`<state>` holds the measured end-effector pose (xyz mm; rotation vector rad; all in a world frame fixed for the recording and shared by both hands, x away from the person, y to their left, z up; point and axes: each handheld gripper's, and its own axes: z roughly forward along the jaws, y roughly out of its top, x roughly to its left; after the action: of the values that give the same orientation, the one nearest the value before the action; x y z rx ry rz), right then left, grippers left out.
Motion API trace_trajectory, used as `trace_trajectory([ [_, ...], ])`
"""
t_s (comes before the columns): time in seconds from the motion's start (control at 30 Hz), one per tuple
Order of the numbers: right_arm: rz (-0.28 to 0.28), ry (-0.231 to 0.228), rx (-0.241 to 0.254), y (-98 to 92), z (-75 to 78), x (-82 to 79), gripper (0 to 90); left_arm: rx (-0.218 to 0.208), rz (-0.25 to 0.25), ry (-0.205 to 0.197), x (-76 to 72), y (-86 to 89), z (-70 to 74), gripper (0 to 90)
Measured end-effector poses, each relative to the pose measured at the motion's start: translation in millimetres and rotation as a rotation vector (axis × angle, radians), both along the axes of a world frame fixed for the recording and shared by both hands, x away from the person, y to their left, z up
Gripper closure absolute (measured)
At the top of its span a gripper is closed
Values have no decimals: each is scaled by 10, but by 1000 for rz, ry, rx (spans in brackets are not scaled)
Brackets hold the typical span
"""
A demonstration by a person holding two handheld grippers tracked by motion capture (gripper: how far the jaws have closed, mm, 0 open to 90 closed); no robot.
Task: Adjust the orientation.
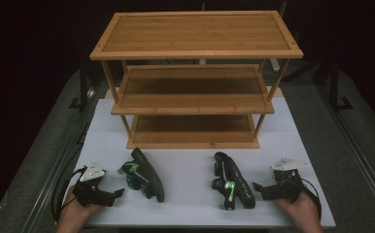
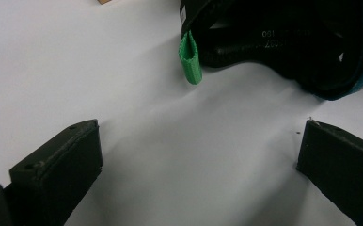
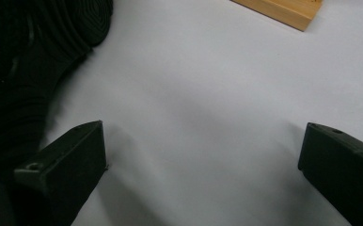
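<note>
Two black sandals with green straps lie on their sides on the white table (image 1: 185, 165). The left sandal (image 1: 144, 174) is just right of my left gripper (image 1: 119, 192), which rests open near the front edge. In the left gripper view its green loop (image 2: 189, 57) and black sole (image 2: 288, 47) lie ahead of the wide-apart jaws, untouched. The right sandal (image 1: 233, 182) is just left of my right gripper (image 1: 256, 186), also open. In the right gripper view the sandal's ribbed sole (image 3: 34, 52) is at the left, with bare table between the jaws.
A three-tier bamboo shelf rack (image 1: 195, 53) stands at the back of the table, all shelves bare; its bottom corner (image 3: 283, 12) appears in the right gripper view. Dark floor and metal rails flank the table. A hand holds each gripper at the front edge.
</note>
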<state>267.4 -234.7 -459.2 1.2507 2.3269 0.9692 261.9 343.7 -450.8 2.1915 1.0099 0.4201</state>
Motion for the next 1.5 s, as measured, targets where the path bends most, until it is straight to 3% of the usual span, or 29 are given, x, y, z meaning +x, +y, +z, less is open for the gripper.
trace_trajectory([
  [0.07, 0, 0, -2, 3, 0, -1, 7, -1, -1, -8, -8, 8, 6, 75],
  [0.1, -1, 1, -1, 2, 0, -2, 7, -33, -15, -9, -26, 43, 35, 135],
  [0.17, -1, 0, -2, 2, 0, -1, 7, -54, -13, -10, -38, 56, 57, 152],
  [0.37, -1, 0, -2, 3, -1, -3, 8, -67, -48, -45, -95, 56, 145, 406],
  [0.4, -1, 0, -2, 3, -1, -3, 8, -67, -59, -47, -109, 50, 162, 406],
  [0.43, -1, 0, -2, 4, 0, -2, 7, -74, -79, -49, -136, 37, 183, 505],
  [0.47, -1, 0, -2, 4, 0, -2, 7, -74, -79, -49, -136, 37, 183, 550],
  [0.5, 0, -1, -3, 3, -1, -1, 7, -88, -114, -38, -156, 21, 213, 633],
  [0.53, 0, -1, -3, 3, -1, -1, 7, -88, -114, -38, -156, 21, 213, 688],
  [0.57, 0, -1, -3, 3, -1, -1, 7, -94, -131, -36, -166, 11, 241, 688],
  [0.6, 0, -1, -4, 4, -1, -1, 7, -120, -158, -29, -180, -9, 284, 862],
  [0.63, 0, -1, -3, 4, -1, -1, 7, -126, -163, -27, -184, -16, 298, 900],
  [0.77, 0, 0, -3, 3, -1, 0, 7, -135, -190, -15, -194, -64, 334, 900],
  [1.03, 0, -1, -3, 4, -1, -1, 7, -173, -239, -34, -242, -184, 382, 900],
  [1.2, 0, -1, -4, 4, -1, -1, 7, -191, -226, -25, -241, -182, 378, 900],
  [1.27, 0, -1, -4, 4, -1, -1, 7, -183, -216, -4, -222, -168, 342, 899],
  [1.33, 0, -1, -4, 4, -1, -2, 7, -184, -204, 7, -208, -152, 304, 817],
  [1.37, 0, -1, -4, 4, -1, -2, 7, -172, -200, 30, -189, -147, 259, 790],
  [1.5, 0, -1, -4, 4, -1, -2, 7, -165, -211, 52, -166, -192, 204, 706],
])
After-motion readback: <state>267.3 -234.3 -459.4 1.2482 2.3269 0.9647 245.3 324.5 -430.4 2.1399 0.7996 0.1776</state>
